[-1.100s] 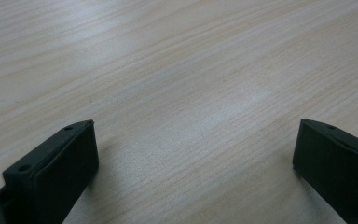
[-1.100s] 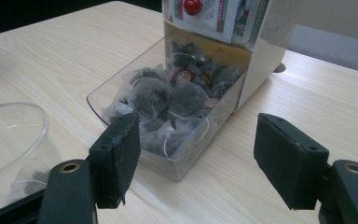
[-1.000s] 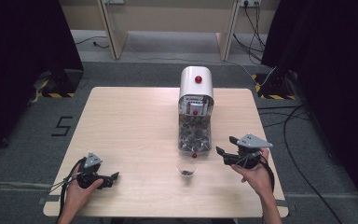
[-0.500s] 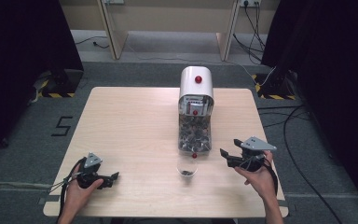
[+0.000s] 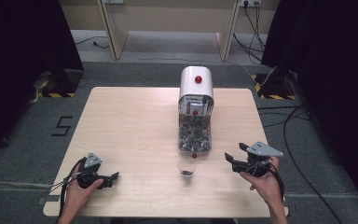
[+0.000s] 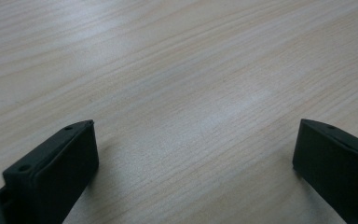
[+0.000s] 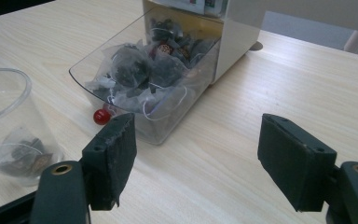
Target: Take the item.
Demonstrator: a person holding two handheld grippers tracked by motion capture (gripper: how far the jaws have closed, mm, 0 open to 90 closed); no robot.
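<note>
High view: white dispenser (image 5: 196, 88) stands mid-table toward the far edge, red knob on top, its clear bin (image 5: 194, 135) packed with dark tea bags. Small red knob (image 5: 194, 155) at the bin's front bottom. Clear cup (image 5: 187, 169) just in front of the bin, one tea bag (image 5: 185, 173) lying inside.

Right gripper (image 5: 235, 162) sits right of the cup, near but apart, jaws pointing toward it. Right gripper view: jaws spread wide, nothing between them, touching nothing; bare wood in the gap. Bin (image 7: 154, 74) ahead and left of the jaws, cup (image 7: 9, 121) at far left with its bag (image 7: 16, 156) at the bottom, red knob (image 7: 100, 116) by the bin's base.

Left gripper (image 5: 108, 179) is at the near left corner, well apart from cup and dispenser. Left gripper view: jaws wide apart, holding nothing, low over the table (image 6: 177, 84); whether they touch it, cannot tell.

Table (image 5: 121, 121) is bare across the left half and along the right edge. Cables (image 5: 279, 116) on the floor to the right, dark curtains both sides.
</note>
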